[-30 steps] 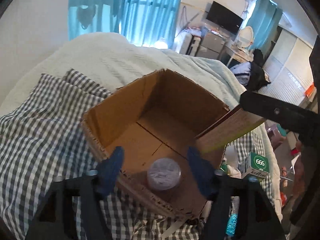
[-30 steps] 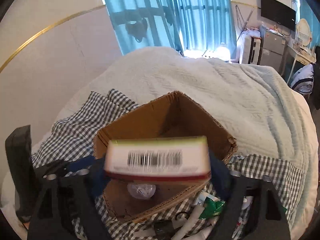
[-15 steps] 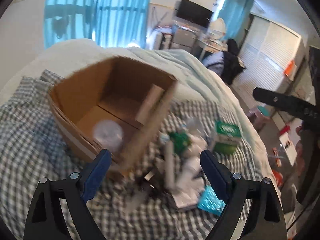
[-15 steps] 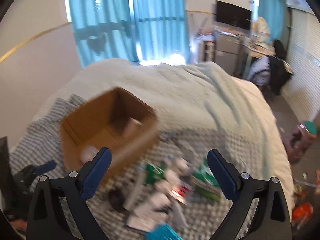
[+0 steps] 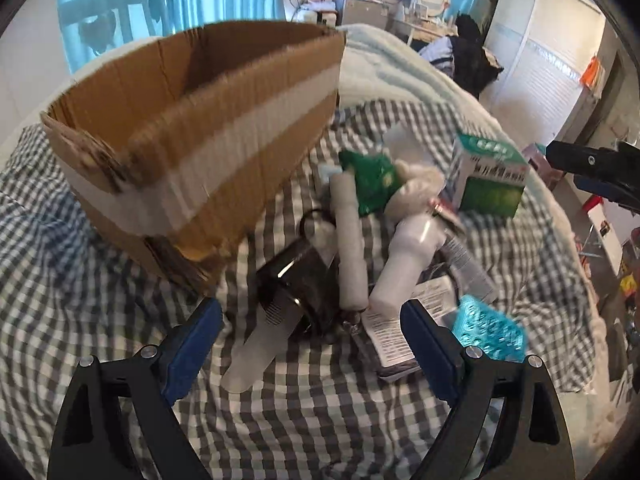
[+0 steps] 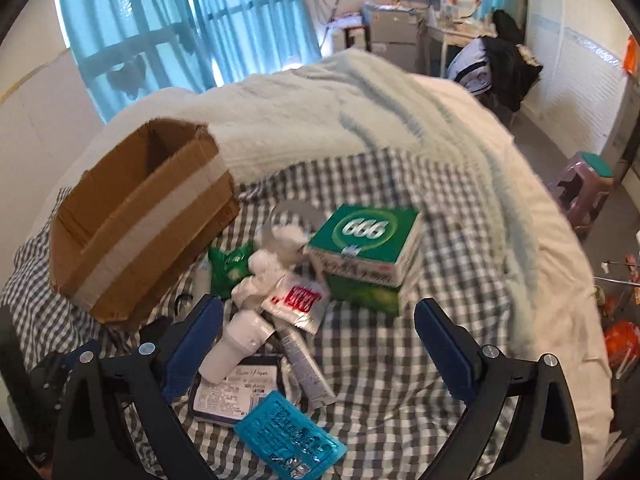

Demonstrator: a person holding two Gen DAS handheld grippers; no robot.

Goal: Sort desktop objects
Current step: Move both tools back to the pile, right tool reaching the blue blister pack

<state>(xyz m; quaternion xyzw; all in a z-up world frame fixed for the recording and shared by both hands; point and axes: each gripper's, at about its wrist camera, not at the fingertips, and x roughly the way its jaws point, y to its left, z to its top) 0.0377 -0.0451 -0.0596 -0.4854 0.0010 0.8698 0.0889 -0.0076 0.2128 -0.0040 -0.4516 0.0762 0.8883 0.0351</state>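
Two claws over a bed spread with a checked cloth point(image 6: 380, 380), both angled down at a heap of small items. Left claw point(image 5: 312, 340) spread wide, nothing between its blue pads, hanging above a dark round container point(image 5: 298, 284) and a frosted tube point(image 5: 260, 344) lying on the cloth. Right claw point(image 6: 318, 340) likewise wide and empty, poised over a white bottle point(image 6: 236, 344) and a thin tube point(image 6: 306, 364).

Cardboard box point(image 6: 136, 220) with a pale tape band standing open at the left of the heap, on the checked cloth; interior hidden from both views. Green carton marked 666 point(image 6: 368, 252) upright at the right of the heap, well apart from the box. Between box and carton: green packet point(image 6: 228, 268), crumpled white tissue point(image 6: 260, 276), red-and-white sachet point(image 6: 296, 300), all touching or overlapping. Nearer the cameras: flat printed pouch point(image 6: 236, 396) and, partly over its edge, a turquoise blister pack point(image 6: 288, 440). Long white roll point(image 5: 348, 240) in the left view, lying across the dark container's side.

Pale blanket point(image 6: 320, 120) bunched behind the cloth; blue curtains point(image 6: 180, 32) beyond.
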